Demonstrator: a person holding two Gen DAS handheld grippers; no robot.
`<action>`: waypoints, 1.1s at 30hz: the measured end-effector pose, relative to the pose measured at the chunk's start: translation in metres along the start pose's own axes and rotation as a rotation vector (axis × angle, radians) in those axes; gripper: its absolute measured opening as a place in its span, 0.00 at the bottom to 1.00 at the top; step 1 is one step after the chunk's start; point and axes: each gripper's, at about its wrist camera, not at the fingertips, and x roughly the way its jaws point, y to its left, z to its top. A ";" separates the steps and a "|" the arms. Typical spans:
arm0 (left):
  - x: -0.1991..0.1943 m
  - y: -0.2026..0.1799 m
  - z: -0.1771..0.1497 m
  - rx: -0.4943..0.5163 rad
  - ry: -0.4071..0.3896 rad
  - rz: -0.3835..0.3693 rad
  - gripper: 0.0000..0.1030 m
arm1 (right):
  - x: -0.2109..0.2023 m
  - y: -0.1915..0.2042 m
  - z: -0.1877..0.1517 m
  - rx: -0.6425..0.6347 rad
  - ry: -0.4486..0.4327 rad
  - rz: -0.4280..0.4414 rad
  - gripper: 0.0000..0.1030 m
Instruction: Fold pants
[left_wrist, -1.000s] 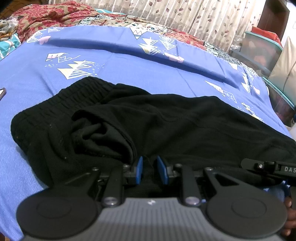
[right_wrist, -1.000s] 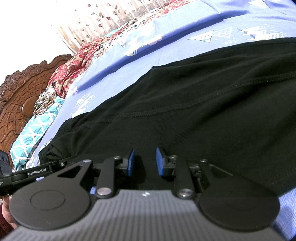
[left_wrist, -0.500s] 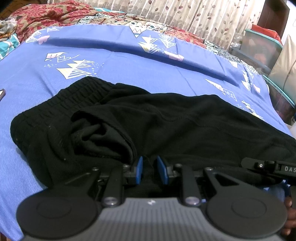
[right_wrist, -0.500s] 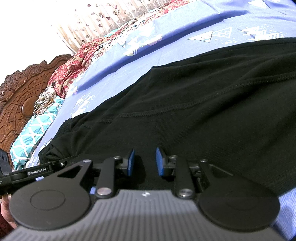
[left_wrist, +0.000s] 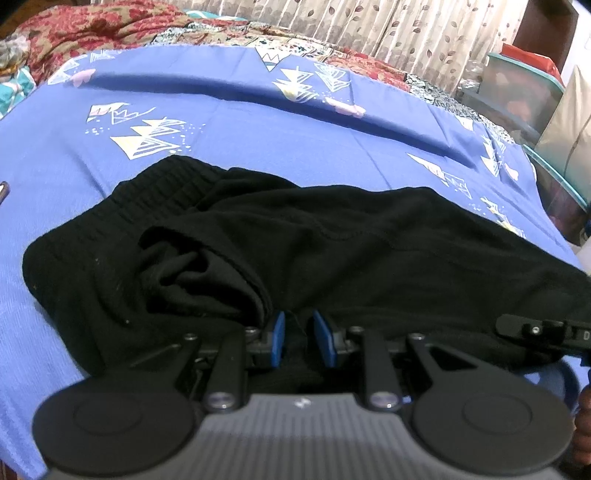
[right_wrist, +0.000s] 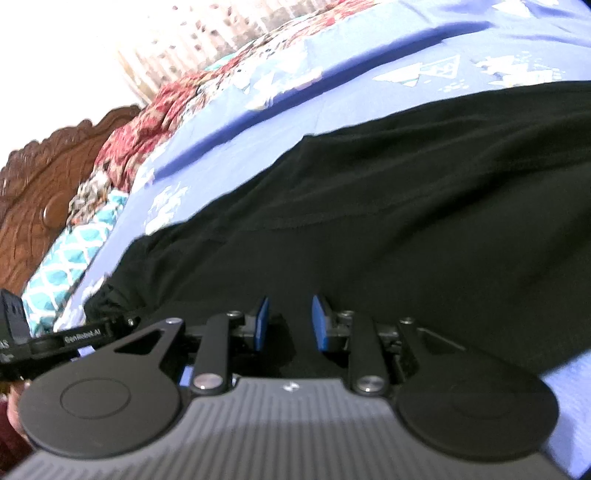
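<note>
The black pants (left_wrist: 332, 251) are spread across the blue patterned bedsheet (left_wrist: 258, 122), with the ribbed waistband (left_wrist: 155, 192) seen at the left of the left wrist view and a bunched fold lying just ahead of the left claw (left_wrist: 298, 336). That claw's blue pads (left_wrist: 277, 338) are held slightly apart with black fabric seen between them; whether it is pinched cannot be told. The right claw (right_wrist: 290, 323) is spread a little wider over the pants (right_wrist: 406, 206), its pads resting at the cloth. A carved wooden headboard (right_wrist: 33, 192) is seen at the far left.
</note>
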 end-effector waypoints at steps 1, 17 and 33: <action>-0.002 0.000 0.002 -0.004 0.002 0.002 0.20 | -0.006 -0.001 0.001 0.011 -0.016 -0.003 0.29; -0.006 -0.036 -0.012 0.095 -0.007 0.029 0.41 | -0.023 -0.035 -0.011 0.092 -0.107 -0.130 0.29; -0.005 -0.042 -0.013 0.120 0.001 0.049 0.41 | -0.028 -0.038 -0.014 0.087 -0.116 -0.125 0.29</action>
